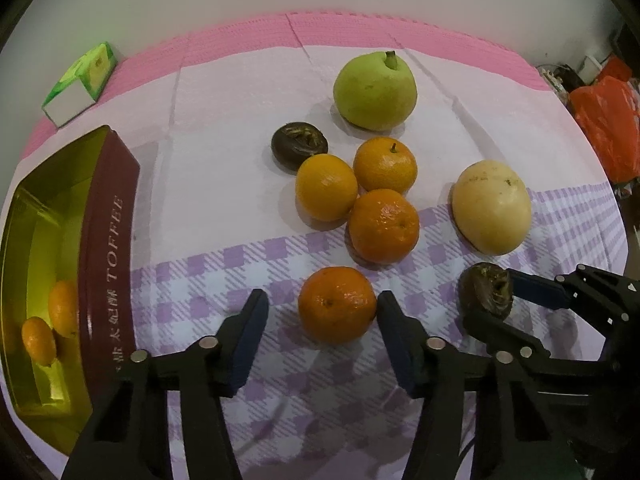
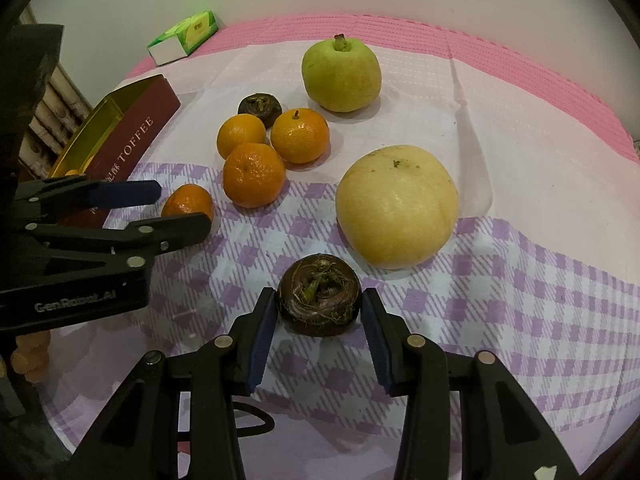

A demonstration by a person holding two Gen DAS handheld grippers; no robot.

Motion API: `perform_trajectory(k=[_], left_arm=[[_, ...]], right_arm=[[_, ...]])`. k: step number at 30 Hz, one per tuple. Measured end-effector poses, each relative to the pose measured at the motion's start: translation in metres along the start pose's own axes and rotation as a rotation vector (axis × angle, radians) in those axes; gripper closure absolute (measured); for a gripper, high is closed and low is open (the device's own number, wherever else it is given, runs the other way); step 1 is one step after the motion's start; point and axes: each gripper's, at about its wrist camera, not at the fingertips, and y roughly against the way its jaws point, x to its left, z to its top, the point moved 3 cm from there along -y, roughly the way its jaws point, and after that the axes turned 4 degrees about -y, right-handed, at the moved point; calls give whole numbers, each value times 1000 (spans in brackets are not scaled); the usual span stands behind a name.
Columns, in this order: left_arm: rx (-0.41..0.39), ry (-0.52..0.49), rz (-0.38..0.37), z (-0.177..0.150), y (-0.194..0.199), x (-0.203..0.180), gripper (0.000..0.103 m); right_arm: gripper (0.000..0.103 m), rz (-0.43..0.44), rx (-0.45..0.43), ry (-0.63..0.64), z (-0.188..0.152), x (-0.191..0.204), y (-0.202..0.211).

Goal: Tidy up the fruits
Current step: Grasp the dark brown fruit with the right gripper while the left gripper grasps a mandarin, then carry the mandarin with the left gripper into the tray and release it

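Left gripper (image 1: 322, 316) straddled the near orange (image 1: 337, 305) — right pad touching, left pad clear — for the toffee tin (image 1: 106, 216) at left. Right gripper (image 2: 319, 316) you'd clamped on the dark fruit (image 2: 319, 295), near the pale melon (image 2: 396, 206).

orange mandarin (image 1: 337, 305), lilac checked cloth (image 1: 200, 280), maroon tin (image 1: 108, 240)

A home, by the look of it: a bench spread with a lilac-checked cloth (image 2: 500, 320) over pink matting (image 1: 240, 36), a toffee tin (image 1: 108, 240) reused as a container, a green tissue pack (image 1: 80, 80) by a plain wall, and orange plastic bags (image 1: 608, 120) heaped at the side.
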Motion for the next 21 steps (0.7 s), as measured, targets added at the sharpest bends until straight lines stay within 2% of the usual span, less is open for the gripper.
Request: perform_trajectory(k=[5, 21], left_arm=[[-7, -16, -14, 0, -1, -3, 62], [-35, 51, 8, -12, 32, 23, 62]], right_arm=[[62, 3, 1, -3, 2, 1, -1], [63, -2, -1, 2, 3, 3, -3]])
